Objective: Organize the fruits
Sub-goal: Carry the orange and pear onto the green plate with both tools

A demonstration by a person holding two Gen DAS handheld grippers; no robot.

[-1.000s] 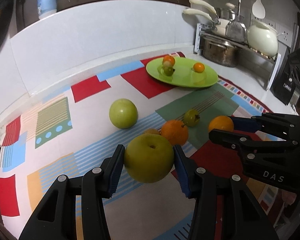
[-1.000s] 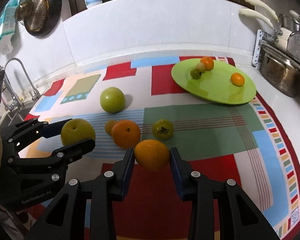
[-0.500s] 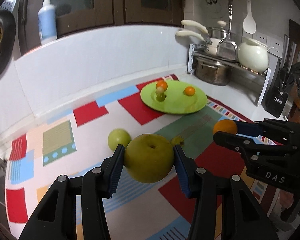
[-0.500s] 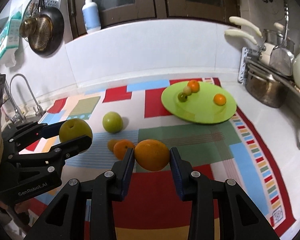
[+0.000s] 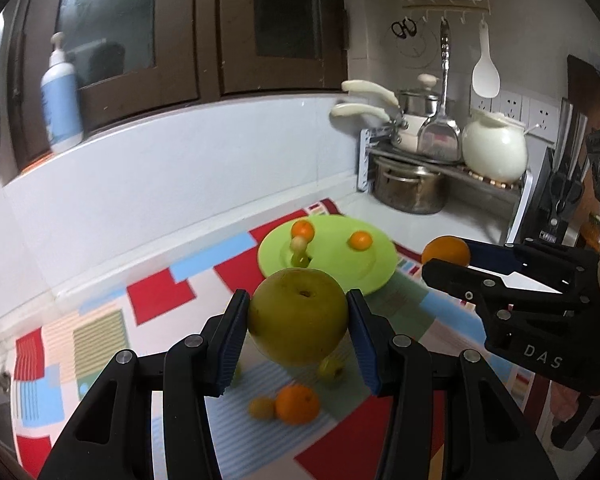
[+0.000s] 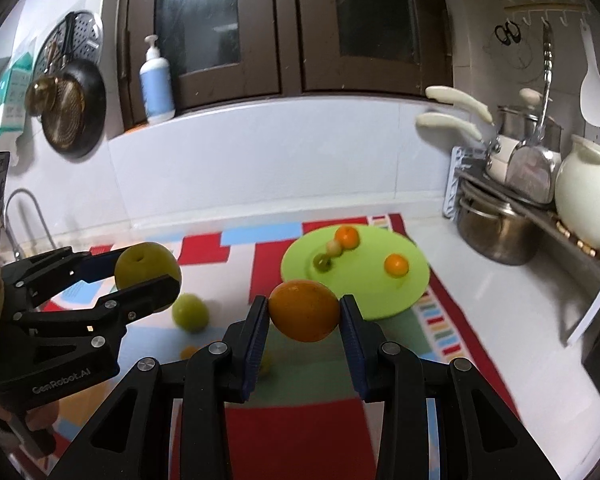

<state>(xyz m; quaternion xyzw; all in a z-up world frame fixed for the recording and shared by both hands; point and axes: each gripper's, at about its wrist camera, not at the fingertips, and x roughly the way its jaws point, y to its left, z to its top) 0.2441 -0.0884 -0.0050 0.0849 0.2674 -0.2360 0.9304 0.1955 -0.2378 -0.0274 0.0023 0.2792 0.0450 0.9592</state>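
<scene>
My left gripper [image 5: 298, 320] is shut on a big yellow-green pear [image 5: 299, 316] and holds it high above the patterned mat; it also shows in the right wrist view [image 6: 148, 266]. My right gripper [image 6: 304, 312] is shut on an orange [image 6: 305, 311], also lifted; that orange shows in the left wrist view [image 5: 446, 251]. A green plate [image 6: 380, 292] lies ahead with several small fruits, among them a small orange [image 6: 396, 265]. A green apple [image 6: 190, 313] and another orange [image 5: 298, 404] lie on the mat below.
A colourful mat [image 6: 300, 432] covers the white counter. A dish rack with a steel pot [image 6: 496, 232] and a white jug [image 6: 592, 208] stands at the right. A white tiled wall runs behind, with a soap bottle [image 6: 156, 80] on the sill and a faucet [image 6: 24, 216] at left.
Both grippers have risen well above the mat with their fruit still held, and the views have tilted up toward the wall and cabinets. The plate now looks nearer ahead.
</scene>
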